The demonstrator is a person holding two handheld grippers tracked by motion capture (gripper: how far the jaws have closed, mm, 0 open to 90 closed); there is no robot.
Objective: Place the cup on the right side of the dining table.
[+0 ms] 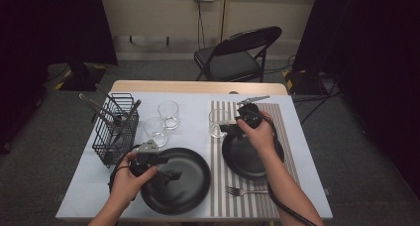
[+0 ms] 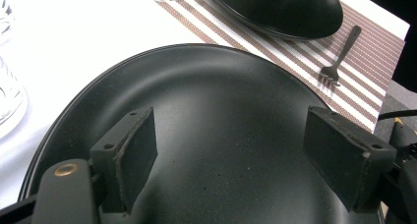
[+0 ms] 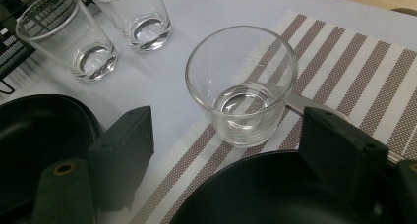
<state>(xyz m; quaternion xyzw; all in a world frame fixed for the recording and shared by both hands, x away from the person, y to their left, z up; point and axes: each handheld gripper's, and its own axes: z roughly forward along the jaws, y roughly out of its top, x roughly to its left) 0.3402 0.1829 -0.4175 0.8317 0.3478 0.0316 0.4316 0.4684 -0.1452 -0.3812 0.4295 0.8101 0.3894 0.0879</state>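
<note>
Right tongs [image 3: 223, 150] agape near glass [image 3: 242, 84]

A large black plate [image 1: 181, 184] lies flat, low and left of centre in the high view. A clear empty glass [image 1: 217, 123] stands upright at centre, on the striped mat's left edge.

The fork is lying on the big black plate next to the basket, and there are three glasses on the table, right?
Not quite. The fork lies on the striped placemat, beside the big black plate, as the high view shows. There are indeed three glasses.
</note>
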